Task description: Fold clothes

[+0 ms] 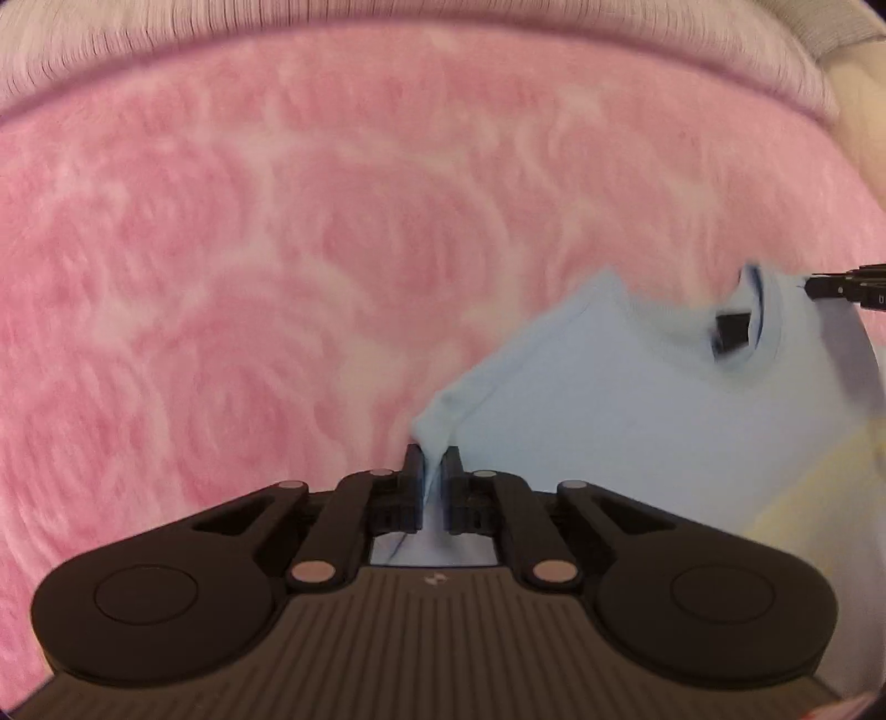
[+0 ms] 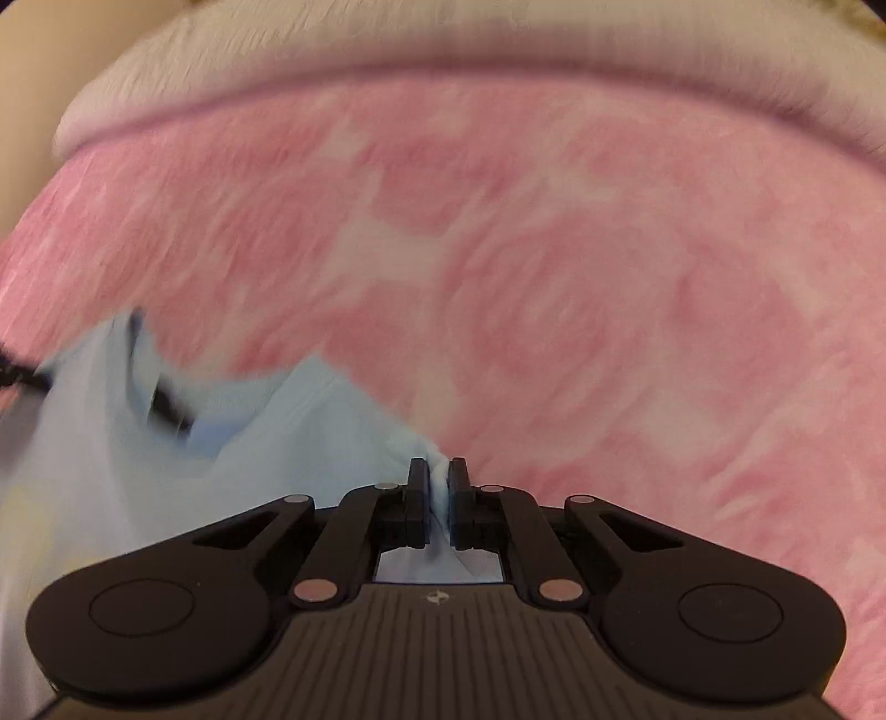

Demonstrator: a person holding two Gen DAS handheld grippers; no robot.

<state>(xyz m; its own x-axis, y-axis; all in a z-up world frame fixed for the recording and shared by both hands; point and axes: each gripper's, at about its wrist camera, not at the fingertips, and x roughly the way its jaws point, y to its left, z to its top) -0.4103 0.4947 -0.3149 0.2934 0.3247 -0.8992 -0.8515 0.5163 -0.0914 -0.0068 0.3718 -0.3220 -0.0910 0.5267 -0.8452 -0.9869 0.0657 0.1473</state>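
A light blue T-shirt (image 1: 637,399) with a dark label inside its collar hangs stretched between my two grippers above a pink bed cover. My left gripper (image 1: 434,459) is shut on one shoulder of the shirt. My right gripper (image 2: 440,473) is shut on the other shoulder; the T-shirt (image 2: 166,454) spreads to its left. The right gripper's fingers (image 1: 830,288) show at the right edge of the left wrist view, beside the collar. A pale yellow print shows low on the shirt. Both views are blurred by motion.
A fluffy pink and white bed cover (image 1: 277,249) fills both views and also shows in the right wrist view (image 2: 609,277). A grey-white ribbed fabric band (image 1: 387,22) runs along its far edge. A beige wall shows at the corner.
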